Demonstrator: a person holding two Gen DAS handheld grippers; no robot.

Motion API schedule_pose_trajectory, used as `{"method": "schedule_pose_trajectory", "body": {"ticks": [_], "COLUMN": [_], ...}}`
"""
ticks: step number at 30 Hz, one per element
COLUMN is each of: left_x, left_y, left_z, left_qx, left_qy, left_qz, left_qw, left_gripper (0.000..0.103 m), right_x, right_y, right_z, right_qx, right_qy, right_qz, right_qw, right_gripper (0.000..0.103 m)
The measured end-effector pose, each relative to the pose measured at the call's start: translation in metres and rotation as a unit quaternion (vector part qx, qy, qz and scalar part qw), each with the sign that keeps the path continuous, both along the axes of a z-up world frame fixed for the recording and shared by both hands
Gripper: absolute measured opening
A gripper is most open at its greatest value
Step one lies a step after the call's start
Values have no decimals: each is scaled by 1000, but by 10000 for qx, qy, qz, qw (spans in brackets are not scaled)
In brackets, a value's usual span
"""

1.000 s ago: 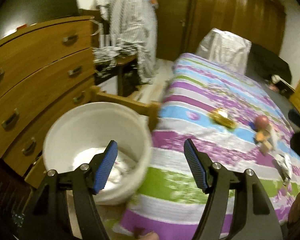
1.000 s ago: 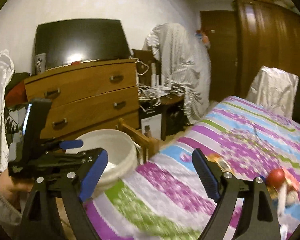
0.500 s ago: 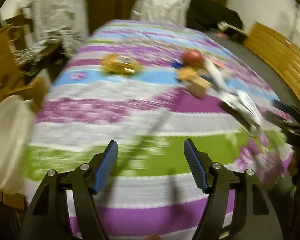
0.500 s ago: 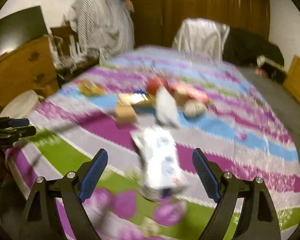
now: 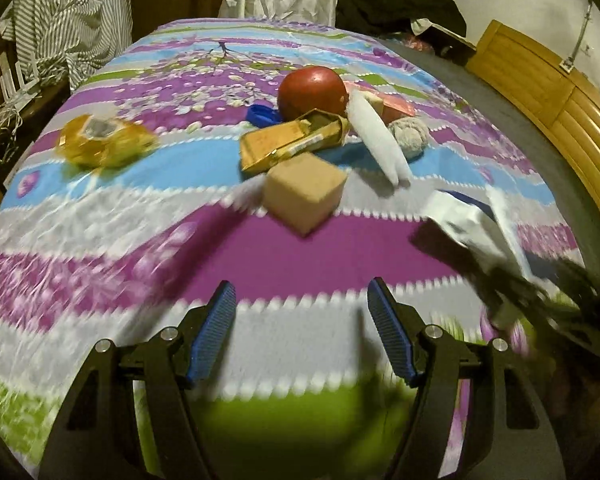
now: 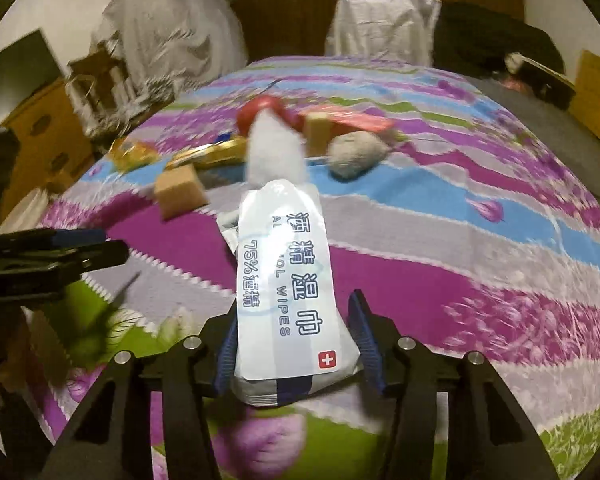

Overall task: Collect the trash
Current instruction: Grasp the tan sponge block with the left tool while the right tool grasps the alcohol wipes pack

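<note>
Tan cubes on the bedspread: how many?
2: one tan cardboard-coloured cube near the gold box; another behind the white roll, beside the red ball. Others may be hidden.

1. Left gripper (image 5: 301, 326) sits low and level, blue pads spread wide with nothing between them.
2. Right gripper (image 6: 294, 342) points forward too, both pads squeezed in against a wipes packet (image 6: 284, 280).

Home bedroom: bed (image 5: 300, 264), dresser (image 6: 40, 136).
</note>
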State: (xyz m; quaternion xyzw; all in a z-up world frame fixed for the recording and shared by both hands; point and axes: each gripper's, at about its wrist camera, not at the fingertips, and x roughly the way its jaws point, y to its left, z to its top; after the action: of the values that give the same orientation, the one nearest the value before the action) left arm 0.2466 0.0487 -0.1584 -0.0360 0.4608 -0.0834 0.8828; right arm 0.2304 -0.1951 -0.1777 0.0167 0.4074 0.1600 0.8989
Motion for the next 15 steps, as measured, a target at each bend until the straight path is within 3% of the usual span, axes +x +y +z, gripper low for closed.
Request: {"method": "schedule_pose_trajectory", "body": {"ticks": [10,12,15], "left_x": [49,53,62], "left_y": [-18,-18,-19], "left_z": [-2,-1,-4], "left_qx": [-102,-77,-36], "left_qy": [79,56,117], "left_qz": [1007,1176,1379], "left_qw": [9948,9930,9904], "left_gripper": [66,72,72], "right_x": [-4,-5,-5], "right_y": [-19,-20,-18], "right_z": [-14,-15,-17], "right_qx": [454,528,517], "right_qy": [41,59,43], "right_qz": [-49,-44,-38], "right_qw": [9989,9986,9986], "right_gripper": [54,54,55]}}
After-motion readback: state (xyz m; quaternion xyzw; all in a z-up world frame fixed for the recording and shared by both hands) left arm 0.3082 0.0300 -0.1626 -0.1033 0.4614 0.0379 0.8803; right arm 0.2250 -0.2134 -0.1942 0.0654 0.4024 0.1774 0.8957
